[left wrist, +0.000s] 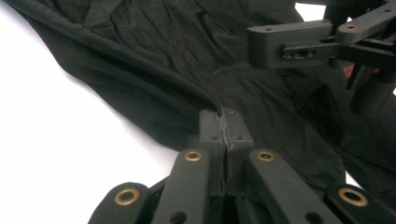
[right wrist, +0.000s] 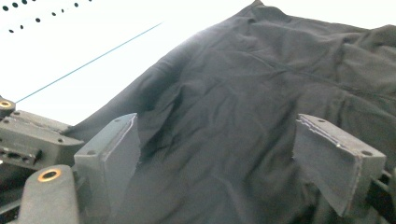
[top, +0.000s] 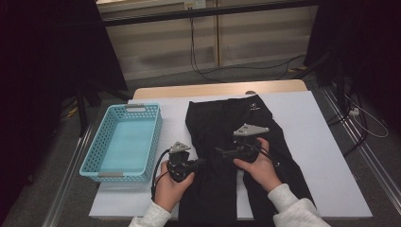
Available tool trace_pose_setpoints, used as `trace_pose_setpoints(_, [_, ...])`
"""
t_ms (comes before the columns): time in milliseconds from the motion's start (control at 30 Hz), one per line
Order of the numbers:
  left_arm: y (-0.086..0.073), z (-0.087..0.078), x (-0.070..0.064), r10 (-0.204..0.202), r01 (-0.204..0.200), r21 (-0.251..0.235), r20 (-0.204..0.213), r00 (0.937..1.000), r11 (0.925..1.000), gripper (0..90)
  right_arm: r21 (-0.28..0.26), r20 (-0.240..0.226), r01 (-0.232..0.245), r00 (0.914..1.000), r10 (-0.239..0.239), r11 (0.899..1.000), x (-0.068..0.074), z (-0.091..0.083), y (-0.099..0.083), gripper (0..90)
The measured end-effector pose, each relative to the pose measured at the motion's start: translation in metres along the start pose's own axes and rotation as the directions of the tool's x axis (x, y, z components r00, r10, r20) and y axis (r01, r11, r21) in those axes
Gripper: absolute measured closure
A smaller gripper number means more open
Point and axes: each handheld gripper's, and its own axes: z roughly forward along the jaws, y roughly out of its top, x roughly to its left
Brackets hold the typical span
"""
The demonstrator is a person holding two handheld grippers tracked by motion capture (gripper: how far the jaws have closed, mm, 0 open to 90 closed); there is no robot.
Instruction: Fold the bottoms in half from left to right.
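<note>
Two claws on black trousers (top: 227, 142): left claw (left wrist: 223, 125) pinching a thin fold, liable to slip; right claw (right wrist: 233, 158) wide.

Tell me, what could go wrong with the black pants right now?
The left gripper pinches only a thin fold at the edge of the black pants, so the cloth might slip out if pulled. The right gripper hangs open over the pants, holding nothing, so a one-sided lift could bunch them up. The blue basket sits close to the left gripper, and a swing could bump it.

Pale grey sleeves (top: 298, 208), black jaws, brass rivets, grey three-cornered plate (top: 250, 129)
</note>
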Motion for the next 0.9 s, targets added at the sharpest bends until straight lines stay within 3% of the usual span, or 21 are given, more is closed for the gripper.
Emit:
trace_pose_setpoints(233, [-0.001,0.0,0.0,0.002,-0.002,-0.007,0.001,1.0,1.0,88.7,0.002,-0.012,-0.023,0.9997,0.023,1.0,0.002,0.012,0.005,16.3])
trace_pose_setpoints(900, [-0.005,0.0,0.001,0.002,-0.002,-0.021,-0.01,0.9999,0.9998,88.7,0.059,-0.042,0.031,0.9987,-0.029,0.998,0.019,0.04,0.011,14.4])
